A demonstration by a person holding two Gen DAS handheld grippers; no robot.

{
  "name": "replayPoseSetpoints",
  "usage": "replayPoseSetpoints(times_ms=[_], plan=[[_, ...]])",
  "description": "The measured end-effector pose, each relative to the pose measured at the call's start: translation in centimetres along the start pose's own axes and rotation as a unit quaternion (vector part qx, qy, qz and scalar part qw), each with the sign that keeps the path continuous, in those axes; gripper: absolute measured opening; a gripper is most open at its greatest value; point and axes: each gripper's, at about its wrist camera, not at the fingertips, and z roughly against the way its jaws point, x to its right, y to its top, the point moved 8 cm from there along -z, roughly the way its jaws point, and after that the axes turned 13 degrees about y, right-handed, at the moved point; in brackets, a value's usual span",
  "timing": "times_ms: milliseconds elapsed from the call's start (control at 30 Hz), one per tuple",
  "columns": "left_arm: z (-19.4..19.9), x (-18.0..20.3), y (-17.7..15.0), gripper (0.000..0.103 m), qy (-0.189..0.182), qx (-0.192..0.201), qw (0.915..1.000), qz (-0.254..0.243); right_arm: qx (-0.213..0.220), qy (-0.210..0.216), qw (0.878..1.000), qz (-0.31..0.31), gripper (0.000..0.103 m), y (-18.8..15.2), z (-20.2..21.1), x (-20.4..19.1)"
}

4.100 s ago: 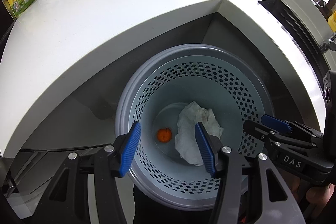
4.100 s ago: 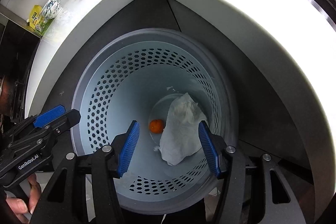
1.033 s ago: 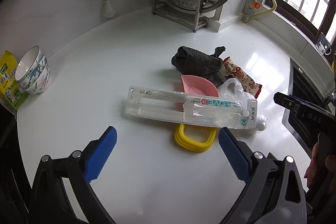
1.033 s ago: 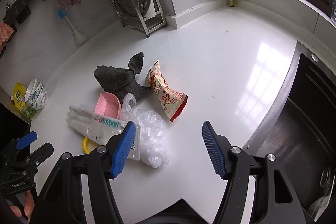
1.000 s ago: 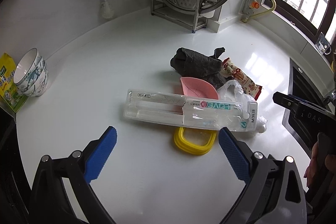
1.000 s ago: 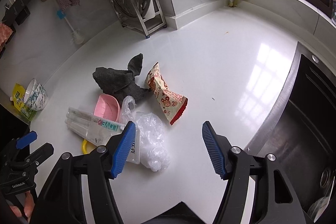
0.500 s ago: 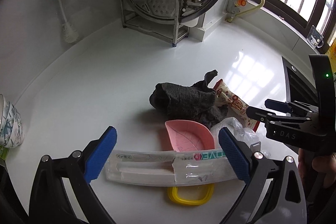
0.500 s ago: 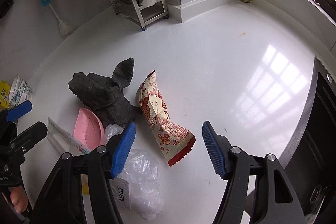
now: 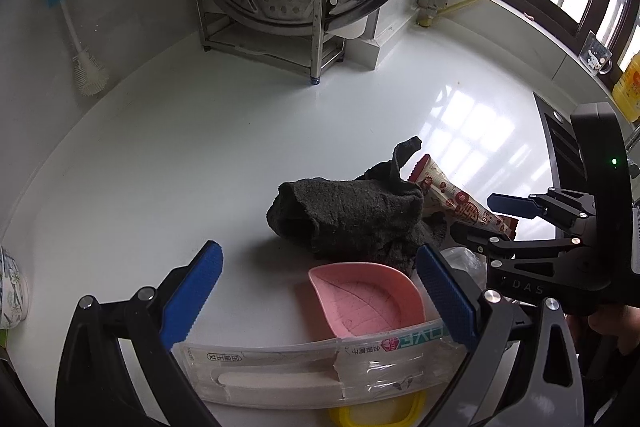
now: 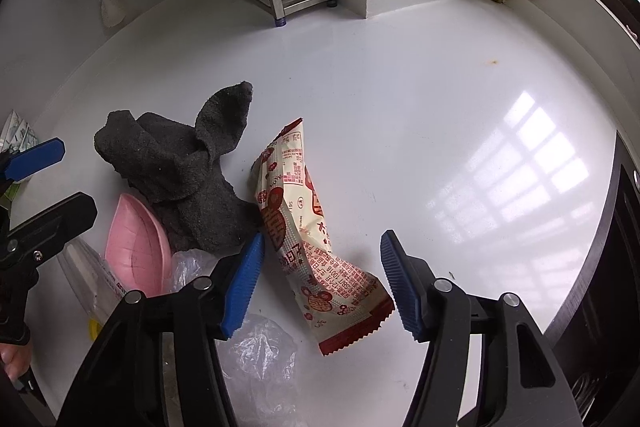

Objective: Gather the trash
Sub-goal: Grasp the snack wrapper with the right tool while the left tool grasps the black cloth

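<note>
The right gripper (image 10: 322,281), jaws wide apart, straddles a red-and-cream snack wrapper (image 10: 310,239) at lower centre, seemingly lined up to grab it. The left gripper (image 9: 320,301), equally spread and empty, hovers at the lower frame over a pink dish (image 9: 366,301) and dark cloth (image 9: 352,215).

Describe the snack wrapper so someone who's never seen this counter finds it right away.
On the white counter, find the crumpled dark grey cloth. The snack wrapper lies against its right side: the only flat cream packet with red print and a zigzag red edge.
</note>
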Motion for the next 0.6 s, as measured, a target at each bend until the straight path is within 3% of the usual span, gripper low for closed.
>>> replayPoseSetpoints(times_ms=[133, 233, 600], plan=[[-0.4, 0.3, 0.0, 0.096, -0.001, 0.000, 1.0000, -0.006, -0.005, 0.004, 1.000, 0.007, 0.036, 0.1, -0.2, -0.4], [-0.7, 0.4, 0.1, 0.096, -0.004, -0.001, 1.0000, -0.005, -0.006, 0.013, 1.000, 0.004, 0.029, 0.1, -0.3, -0.5], [-2.2, 2.2, 1.0, 0.096, -0.014, -0.017, 0.9996, 0.019, 0.033, 0.019, 0.997, -0.069, 0.025, -0.4, 2.0, 1.5]])
